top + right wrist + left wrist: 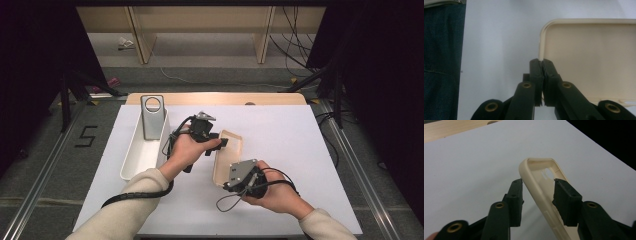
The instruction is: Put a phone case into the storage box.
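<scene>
We work on the white counter, and the white bin serves as our landmark. The grey phone stands upright at its far end. Just right of the bin we hold the cream phone case lifted. Our right claw is pressed together, pinching the case's near wall. Our left claw straddles the far wall, spread, its pads not yet touching. Next, we judge, the left claw must grip the case.
</scene>
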Available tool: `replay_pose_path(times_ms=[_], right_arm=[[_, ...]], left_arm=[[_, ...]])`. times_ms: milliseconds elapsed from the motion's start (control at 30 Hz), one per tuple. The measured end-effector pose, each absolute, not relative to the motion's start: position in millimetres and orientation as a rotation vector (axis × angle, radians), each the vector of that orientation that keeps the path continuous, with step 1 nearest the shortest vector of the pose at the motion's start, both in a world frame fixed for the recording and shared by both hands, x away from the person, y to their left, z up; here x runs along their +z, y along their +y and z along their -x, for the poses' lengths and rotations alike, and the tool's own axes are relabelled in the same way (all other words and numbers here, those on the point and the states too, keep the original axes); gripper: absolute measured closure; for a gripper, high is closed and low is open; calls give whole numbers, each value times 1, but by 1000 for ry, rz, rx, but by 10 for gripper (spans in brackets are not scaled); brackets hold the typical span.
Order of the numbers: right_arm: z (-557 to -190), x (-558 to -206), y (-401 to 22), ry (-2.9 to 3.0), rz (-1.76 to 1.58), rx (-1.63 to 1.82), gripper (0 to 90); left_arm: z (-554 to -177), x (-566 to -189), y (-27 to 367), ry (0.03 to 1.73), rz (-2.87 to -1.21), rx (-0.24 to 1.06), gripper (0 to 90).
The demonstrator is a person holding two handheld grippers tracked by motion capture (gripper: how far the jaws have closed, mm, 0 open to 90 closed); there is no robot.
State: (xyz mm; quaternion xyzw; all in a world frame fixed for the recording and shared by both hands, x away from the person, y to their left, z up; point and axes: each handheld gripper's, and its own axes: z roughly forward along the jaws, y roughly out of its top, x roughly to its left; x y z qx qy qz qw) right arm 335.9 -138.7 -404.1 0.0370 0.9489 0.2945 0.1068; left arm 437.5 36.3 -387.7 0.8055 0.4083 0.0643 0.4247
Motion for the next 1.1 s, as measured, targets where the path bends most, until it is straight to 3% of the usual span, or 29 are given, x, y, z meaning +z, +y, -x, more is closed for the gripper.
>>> replay_pose_path(times_ms=[233,600,1100], right_arm=[[-335,-406,-137,2794,-100,845,883],[-337,-411,-136,2808,-104,813,883],[-343,-415,-136,2774,-155,772,867]], left_arm=[[-438,-387,35,1074,-1973,113,692],[-436,-382,33,1096,-1931,68,761],[-422,-365,24,931,-1884,122,822]])
